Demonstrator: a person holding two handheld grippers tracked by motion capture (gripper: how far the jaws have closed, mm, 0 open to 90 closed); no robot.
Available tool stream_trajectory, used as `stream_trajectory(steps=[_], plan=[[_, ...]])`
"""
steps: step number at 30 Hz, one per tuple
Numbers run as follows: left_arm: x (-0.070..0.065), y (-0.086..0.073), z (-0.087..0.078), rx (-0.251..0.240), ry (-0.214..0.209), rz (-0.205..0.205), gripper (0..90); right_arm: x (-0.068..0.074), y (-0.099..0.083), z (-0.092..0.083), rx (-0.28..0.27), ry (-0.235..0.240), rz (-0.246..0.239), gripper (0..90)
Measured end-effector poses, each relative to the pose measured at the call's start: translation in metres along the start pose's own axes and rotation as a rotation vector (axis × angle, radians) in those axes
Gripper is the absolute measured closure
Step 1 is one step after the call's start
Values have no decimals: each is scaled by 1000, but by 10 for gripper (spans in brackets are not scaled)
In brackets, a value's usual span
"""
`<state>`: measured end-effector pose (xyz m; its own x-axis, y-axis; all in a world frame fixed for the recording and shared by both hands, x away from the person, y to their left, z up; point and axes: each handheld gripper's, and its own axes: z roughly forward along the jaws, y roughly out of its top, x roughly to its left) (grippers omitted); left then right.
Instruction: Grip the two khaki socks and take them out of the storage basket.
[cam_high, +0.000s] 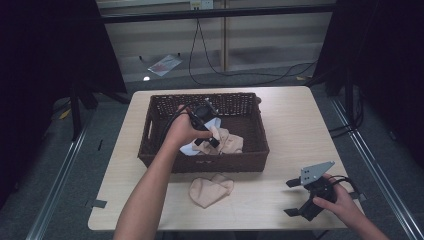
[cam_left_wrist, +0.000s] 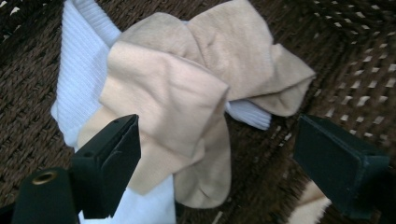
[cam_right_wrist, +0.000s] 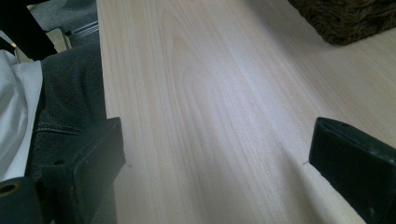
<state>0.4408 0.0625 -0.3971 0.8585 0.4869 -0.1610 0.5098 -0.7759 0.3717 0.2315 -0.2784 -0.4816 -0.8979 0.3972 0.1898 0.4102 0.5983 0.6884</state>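
- Left gripper — my left forearm reaches in from the bottom edge, wrist bent down into the wicker basket; jaws stand wide, nothing pinched, poised just over the beige sock.
- Beige sock — crumpled in the basket, lying on a white ribbed sock.
- Second beige sock — on the bench, just in front of the basket.
- Right gripper — my hand holds it low at the bench's near right corner; jaws wide apart, empty.
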Motion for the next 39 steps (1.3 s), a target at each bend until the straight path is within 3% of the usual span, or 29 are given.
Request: stream_trajectory(steps=[9, 10, 14, 17, 25, 28, 31, 34, 39], plan=[[7, -2, 18, -19, 28, 1, 159, 0, 0, 0, -1, 2, -1, 32], [9, -2, 20, -5, 31, 0, 175, 0, 0, 0, 0, 2, 0, 32], [13, -4, 24, -38, 32, 17, 257, 0, 0, 0, -2, 3, -1, 32], [16, -6, 25, -29, 14, 25, 353, 0, 0, 0, -4, 3, 0, 32], [19, -12, 24, 7, -28, -1, 857, 0, 0, -1, -4, 3, 3, 32], [19, -14, 18, 21, -54, -38, 884, 0, 0, 0, -2, 3, 1, 32], [18, -13, 8, 17, -69, -50, 886, 0, 0, 0, -3, 3, 0, 32], [16, -13, -2, -4, -78, -52, 887, 0, 0, -1, -4, 2, 1, 32], [12, -12, -16, 3, -107, -46, 887, 0, 0, -1, -4, 1, 3, 32]])
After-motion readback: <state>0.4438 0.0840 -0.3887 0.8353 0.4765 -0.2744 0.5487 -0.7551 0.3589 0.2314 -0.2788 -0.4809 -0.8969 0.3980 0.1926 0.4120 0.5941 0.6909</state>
